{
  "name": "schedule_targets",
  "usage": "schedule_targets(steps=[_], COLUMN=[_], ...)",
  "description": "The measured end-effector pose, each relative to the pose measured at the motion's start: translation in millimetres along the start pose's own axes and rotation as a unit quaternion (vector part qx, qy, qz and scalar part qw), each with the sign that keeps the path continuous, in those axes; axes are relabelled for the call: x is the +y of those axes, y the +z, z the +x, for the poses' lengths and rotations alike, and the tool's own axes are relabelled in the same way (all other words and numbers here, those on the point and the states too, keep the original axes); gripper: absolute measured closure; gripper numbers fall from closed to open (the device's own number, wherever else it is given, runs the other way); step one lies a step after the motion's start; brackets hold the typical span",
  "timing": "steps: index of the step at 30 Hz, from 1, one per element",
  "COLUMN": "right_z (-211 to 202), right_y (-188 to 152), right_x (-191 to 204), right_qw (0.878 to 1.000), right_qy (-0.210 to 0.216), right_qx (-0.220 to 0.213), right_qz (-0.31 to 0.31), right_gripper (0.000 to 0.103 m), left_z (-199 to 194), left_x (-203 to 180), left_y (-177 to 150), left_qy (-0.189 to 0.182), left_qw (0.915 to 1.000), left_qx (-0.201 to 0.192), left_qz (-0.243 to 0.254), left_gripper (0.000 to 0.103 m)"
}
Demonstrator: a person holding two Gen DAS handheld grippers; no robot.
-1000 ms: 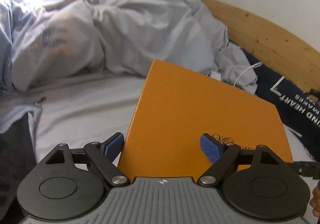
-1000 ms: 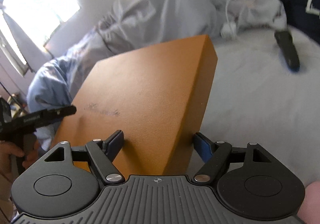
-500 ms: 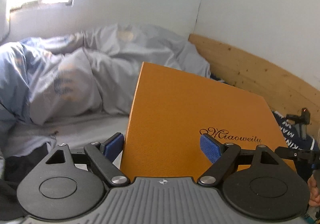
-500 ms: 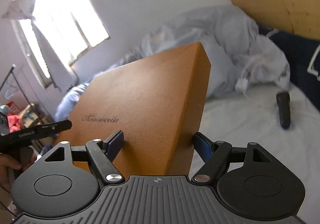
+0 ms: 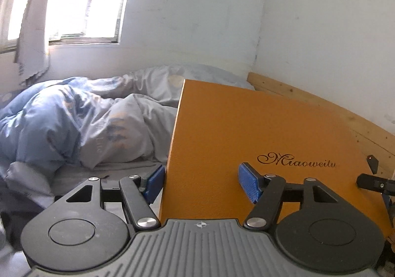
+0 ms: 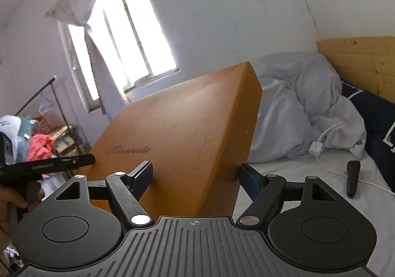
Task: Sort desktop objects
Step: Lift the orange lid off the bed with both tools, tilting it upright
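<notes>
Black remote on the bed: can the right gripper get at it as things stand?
Probably not: the right gripper is clamped on the orange box, shared with the left gripper. The remote lies unobstructed to its right.

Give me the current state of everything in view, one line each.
Box: lid on, lifted off the bed, tilted, held at two corners.
Left gripper: shut on box.
Right gripper: shut on box.
Duvet: crumpled.
Remote: lying flat on the sheet.
Charger: cable attached, lying loose by the duvet.
Curtain: bunched to one side.
</notes>
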State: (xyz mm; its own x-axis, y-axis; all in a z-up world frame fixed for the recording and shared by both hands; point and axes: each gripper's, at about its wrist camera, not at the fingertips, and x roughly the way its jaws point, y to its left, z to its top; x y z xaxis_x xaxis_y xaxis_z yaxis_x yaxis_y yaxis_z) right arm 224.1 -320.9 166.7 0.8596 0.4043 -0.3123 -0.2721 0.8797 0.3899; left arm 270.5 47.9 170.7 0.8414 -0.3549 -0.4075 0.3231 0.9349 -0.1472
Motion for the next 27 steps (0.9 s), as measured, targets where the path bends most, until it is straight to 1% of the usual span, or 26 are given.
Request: schedule_targets(steps=[8, 13, 18, 22, 27], right_z=[-56, -83, -109, -111, -111], right_y=[7, 4, 0, -16, -36], right_x=[40, 50, 57, 53, 48], right_qw=[0.999, 0.998, 0.998, 0.997, 0.997], right_qy=[0.018, 0.027, 0.036, 0.041, 0.047], right_qx=[-0.009, -0.009, -0.005, 0.011, 0.032], right_qz=[-0.036, -0.048, -0.058, -0.058, -0.057], right_gripper=[0.024, 0.024, 0.024, 0.024, 0.024], left_z=[-63, -98, -126, -142, -153], left_x=[-5, -12, -18, -22, -21], left_y=[-20, -28, -40, -57, -84], left_qy=[0.012, 0.02, 0.025, 0.035, 0.043], left_qw=[0.9997, 0.9993, 0.9992, 0.999, 0.9986], left_qx=[-0.012, -0.018, -0.018, -0.012, 0.006], left_qz=[-0.016, -0.028, -0.026, -0.023, -0.03], left_gripper=[0.037, 0.037, 0.037, 0.037, 0.037])
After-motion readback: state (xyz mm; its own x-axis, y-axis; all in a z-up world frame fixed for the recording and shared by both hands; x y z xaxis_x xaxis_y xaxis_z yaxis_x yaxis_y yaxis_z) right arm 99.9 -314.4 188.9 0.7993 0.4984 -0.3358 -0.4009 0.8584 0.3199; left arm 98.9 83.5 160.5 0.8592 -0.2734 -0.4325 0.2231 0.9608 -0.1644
